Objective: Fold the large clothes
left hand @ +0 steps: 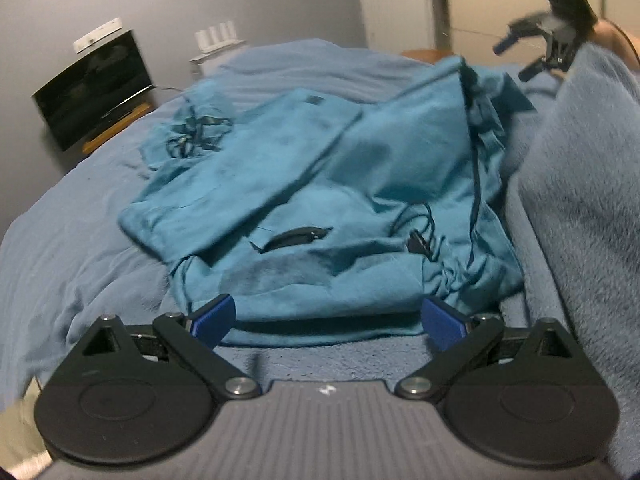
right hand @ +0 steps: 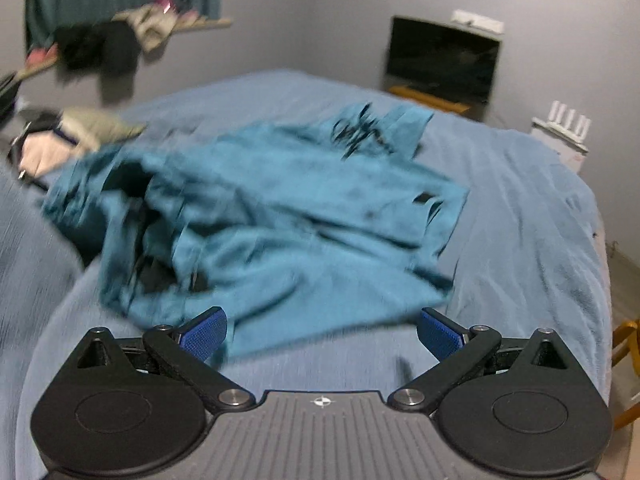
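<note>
And there's the teal garment (left hand: 320,184), a large jacket-like piece with dark drawcords and a zip pocket, lying rumpled in the middle of the bed (left hand: 80,208), one panel already laid flat across the top while the side nearest the fluffy blue blanket (left hand: 580,200) bunches up in a heap. By the look of it we're early in the fold, somewhere between spreading out and making the first proper crease, and neither tool has any cloth in it. The left gripper (left hand: 328,320) sits low at the near hem, jaws spread wide, the hem's edge lying just beyond and between the blue pads (left hand: 212,318), close but, as far as this view shows, not pinched. The right gripper (right hand: 320,332) comes at the same garment (right hand: 260,216) from another side, jaws equally wide apart, with the cloth's nearest edge just ahead of its pads (right hand: 204,334) (the picture is smeared with motion blur, so finer contact is hard to call). You can also catch that right gripper (left hand: 560,28) held high over the far corner in the left view. The next move, I'd judge, calls for each tool to close on an edge or corner, draw out the bunched side, then carry it over. The loose cords could snag or drag. Around the edges, a dark screen (right hand: 440,60) stands against the wall and other clothes (right hand: 72,136) lie at the far side of the bed.
</note>
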Tool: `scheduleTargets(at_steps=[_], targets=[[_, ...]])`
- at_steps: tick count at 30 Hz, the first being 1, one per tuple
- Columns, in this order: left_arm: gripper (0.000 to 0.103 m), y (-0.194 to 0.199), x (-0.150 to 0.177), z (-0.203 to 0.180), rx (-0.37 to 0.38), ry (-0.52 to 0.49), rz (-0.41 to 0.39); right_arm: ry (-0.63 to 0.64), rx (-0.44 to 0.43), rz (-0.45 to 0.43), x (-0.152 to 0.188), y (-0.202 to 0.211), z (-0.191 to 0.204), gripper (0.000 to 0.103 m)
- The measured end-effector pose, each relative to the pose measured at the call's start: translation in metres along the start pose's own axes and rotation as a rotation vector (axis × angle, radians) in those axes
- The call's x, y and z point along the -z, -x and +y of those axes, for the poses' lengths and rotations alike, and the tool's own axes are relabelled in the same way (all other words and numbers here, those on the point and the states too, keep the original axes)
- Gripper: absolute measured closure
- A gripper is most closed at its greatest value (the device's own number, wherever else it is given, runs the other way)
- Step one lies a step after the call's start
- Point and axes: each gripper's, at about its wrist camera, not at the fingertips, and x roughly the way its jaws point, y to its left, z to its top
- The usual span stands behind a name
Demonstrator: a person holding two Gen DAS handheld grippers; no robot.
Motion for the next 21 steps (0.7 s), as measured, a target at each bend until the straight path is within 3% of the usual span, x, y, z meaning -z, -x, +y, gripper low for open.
scheduleTargets(at_steps=[5, 12, 17, 20, 21], targets=[[0.004, -0.019, -0.008, -0.001, 0.042, -0.078, 0.023, 0.095, -0.036, 0.081, 0.006, 0.0, 0.011, 0.001], [0.004, -0.045, -0.019, -0.016, 0.082, -0.331, 0.036, 0.188, -0.088, 0.124, -0.002, -0.024, 0.01, 0.001], [0.004, -0.067, -0.022, -0.01, 0.12, -0.319, 0.006, 0.267, -0.129, 0.122, -0.014, -0.044, 0.015, 0.001], [0.024, -0.075, -0.019, 0.001, 0.176, -0.238, -0.028, 0.321, -0.151, 0.103, -0.017, -0.055, 0.02, 0.001], [0.037, -0.076, -0.019, 0.005, 0.195, -0.201, -0.04, 0.333, -0.16, 0.09, -0.017, -0.057, 0.02, 0.001]])
